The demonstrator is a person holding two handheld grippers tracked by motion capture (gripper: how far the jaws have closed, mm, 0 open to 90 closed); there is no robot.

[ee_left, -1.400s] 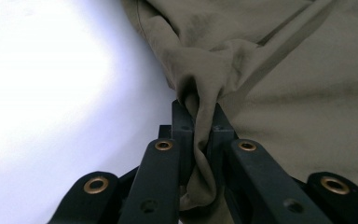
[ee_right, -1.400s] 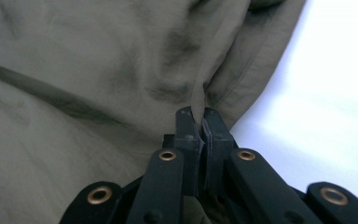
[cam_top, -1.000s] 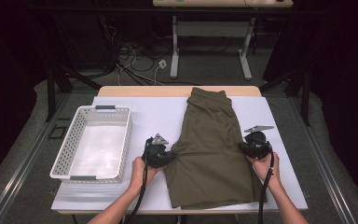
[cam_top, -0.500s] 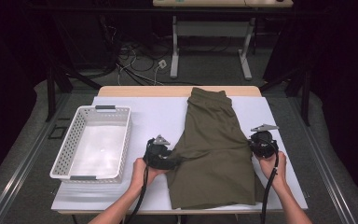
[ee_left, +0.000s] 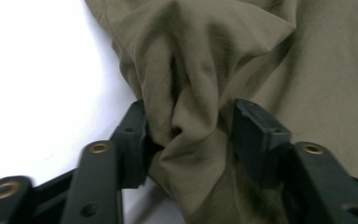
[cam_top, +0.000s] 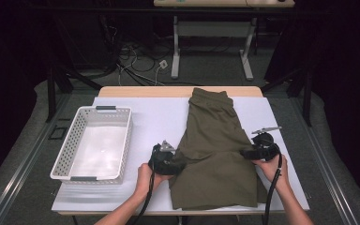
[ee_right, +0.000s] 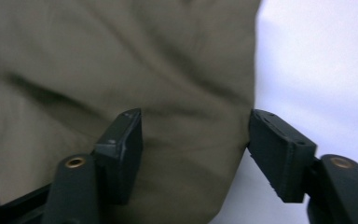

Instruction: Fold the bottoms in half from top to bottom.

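Observation:
A pair of olive shorts [cam_top: 215, 154] lies folded on the white table cover [cam_top: 154, 117], waistband at the far end. My left gripper [cam_top: 178, 164] is at the shorts' left edge. Its jaws have just been closing, and a bunched fold of the olive fabric [ee_left: 186, 93] fills the gap of the left gripper [ee_left: 189, 135], touching both pads. My right gripper [cam_top: 244, 152] is at the shorts' right edge. Its jaws have just been opening and now stand apart. The edge of the shorts [ee_right: 121, 70] lies loose between the jaws of the right gripper [ee_right: 196, 144], with white cover showing beside one pad.
A white slatted basket [cam_top: 122, 140] stands on the left part of the table, with nothing in it. Bare white cover lies between the basket and the shorts. Beyond the table's far edge are desk legs and cables on the floor.
Both hands have stayed almost where they were. The right gripper has shifted slightly outward at the shorts' right edge, and the lower part of the shorts lies a little wider.

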